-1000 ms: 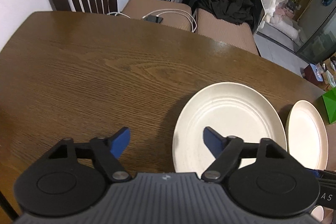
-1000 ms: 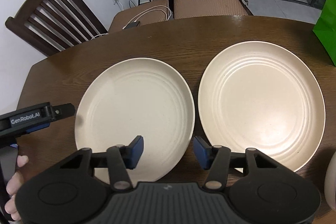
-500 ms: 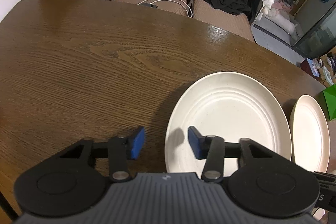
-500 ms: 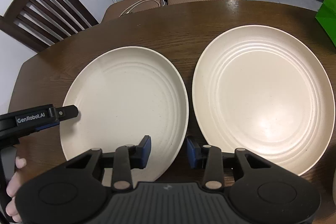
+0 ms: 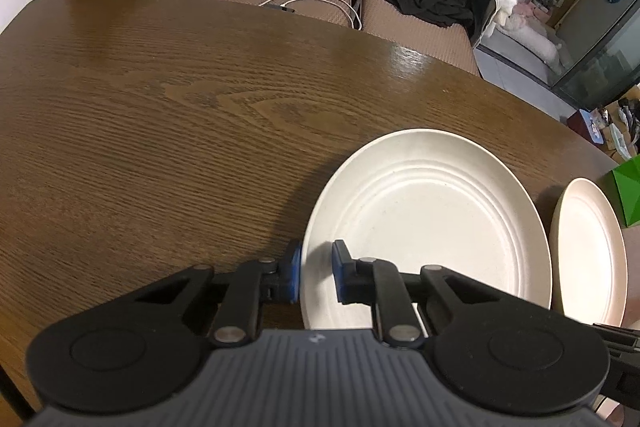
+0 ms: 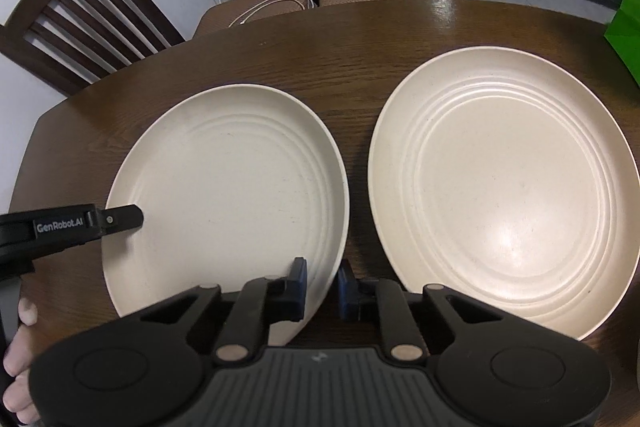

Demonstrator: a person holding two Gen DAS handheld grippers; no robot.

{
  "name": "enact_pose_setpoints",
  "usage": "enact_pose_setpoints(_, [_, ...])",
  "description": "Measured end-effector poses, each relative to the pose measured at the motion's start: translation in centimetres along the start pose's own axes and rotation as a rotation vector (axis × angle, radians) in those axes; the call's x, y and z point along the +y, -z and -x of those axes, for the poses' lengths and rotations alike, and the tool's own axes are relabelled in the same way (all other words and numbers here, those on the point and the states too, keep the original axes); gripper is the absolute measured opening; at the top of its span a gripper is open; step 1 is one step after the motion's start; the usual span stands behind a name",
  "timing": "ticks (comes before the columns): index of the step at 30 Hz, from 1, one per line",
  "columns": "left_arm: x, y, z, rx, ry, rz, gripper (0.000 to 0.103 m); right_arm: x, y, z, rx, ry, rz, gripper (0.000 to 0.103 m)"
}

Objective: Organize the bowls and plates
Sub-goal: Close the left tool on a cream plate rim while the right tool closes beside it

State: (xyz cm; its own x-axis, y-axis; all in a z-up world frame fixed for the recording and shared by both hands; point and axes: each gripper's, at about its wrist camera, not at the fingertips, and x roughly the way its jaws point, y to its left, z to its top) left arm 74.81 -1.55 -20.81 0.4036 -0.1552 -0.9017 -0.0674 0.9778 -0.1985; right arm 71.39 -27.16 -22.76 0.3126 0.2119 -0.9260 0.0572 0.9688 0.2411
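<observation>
Plate, round ridged cream, both grippers closing w/ rim between.

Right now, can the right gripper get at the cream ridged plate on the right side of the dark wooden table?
Probably not yet: right gripper is closing over the left plate's rim; right plate lies unobstructed beside it.

2 cream round plates with ringed wells lying flat side by side on the dark wood counter, left plate straddled at both side rims by closing tongs, right plate just beside it, apart
</observation>
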Motion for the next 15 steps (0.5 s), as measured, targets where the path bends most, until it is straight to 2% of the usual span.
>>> enact_pose_setpoints(15, [-0.4,-0.3,1.1,-0.051,-0.014,-0.015,0.016,0.0,0.6,1.4,-0.049,0.009,0.044,0.015])
